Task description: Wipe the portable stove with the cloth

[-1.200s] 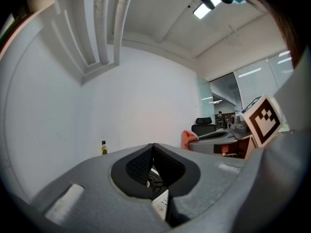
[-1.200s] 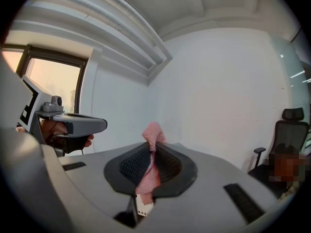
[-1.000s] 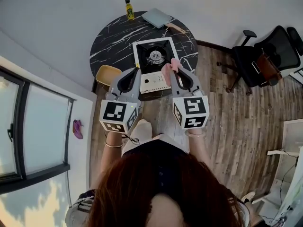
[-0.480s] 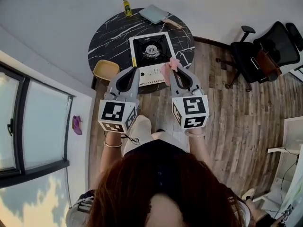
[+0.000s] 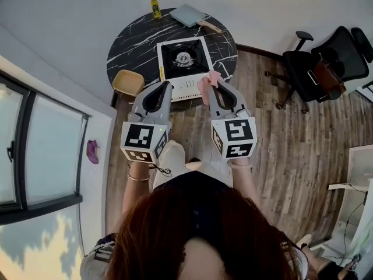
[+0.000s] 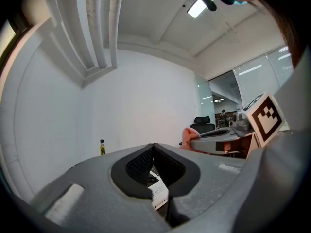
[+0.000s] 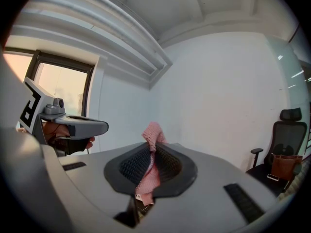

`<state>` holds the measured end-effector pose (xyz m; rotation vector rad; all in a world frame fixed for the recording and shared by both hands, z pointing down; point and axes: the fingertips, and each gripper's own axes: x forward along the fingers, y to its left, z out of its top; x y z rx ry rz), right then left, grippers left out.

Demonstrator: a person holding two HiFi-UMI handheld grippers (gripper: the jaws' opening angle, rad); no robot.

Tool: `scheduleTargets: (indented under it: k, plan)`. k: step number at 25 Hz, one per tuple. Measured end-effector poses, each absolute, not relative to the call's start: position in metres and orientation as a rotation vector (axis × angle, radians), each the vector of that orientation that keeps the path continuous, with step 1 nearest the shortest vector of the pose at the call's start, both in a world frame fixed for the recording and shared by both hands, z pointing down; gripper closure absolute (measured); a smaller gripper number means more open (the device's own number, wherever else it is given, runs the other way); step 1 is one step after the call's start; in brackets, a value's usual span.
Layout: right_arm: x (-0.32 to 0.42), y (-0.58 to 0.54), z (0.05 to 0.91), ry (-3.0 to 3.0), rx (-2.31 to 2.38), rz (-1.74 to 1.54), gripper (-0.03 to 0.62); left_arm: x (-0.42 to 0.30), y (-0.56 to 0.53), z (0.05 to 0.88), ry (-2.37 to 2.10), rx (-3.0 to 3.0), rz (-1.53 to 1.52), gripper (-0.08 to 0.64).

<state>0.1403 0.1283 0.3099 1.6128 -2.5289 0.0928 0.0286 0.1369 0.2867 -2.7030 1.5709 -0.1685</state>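
**Portable stove** [image 5: 182, 63]: square, white-bodied, with a black top and a round burner at its centre. It is sitting on the round black marble-pattern table [image 5: 134, 45], on the side nearest the person, its white front panel facing them. Nothing is touching it.

**Cloth** [image 5: 203, 89]: pink, knitted. It is hanging in the air just short of the table's near edge, apart from the stove. In the right gripper view one end is sticking up above the jaw tips and the rest is trailing down between the pads.

**Right gripper** [image 5: 212, 86]: its jaws are pressing together on the cloth. It is pointing toward the stove's near right corner.

**Left gripper** [image 5: 168, 84]: its jaws are meeting at the tips with nothing between them. It is hovering beside the right gripper, level with it, aimed at the stove's near left side.

**Other table contents:** a small yellow bottle [image 5: 154, 4] is standing at the far edge, and a flat grey pan [image 5: 189, 16] with a wooden handle is lying beyond the stove.

**Surroundings:** a yellow stool [image 5: 129, 83] is tucked against the table's left side. A black office chair [image 5: 326, 63] carrying a brown bag [image 5: 326, 77] is standing well apart on the wood floor [image 5: 280, 139] to the right.
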Motion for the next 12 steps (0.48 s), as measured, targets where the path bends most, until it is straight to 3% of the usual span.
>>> scheduleTargets:
  k: [12]
  plan:
    - [0.1478,0.1383,0.3197,-2.539,1.605,0.114,0.558,0.0374,0.1456,0.2950,1.585,-2.698,-0.183,0.548]
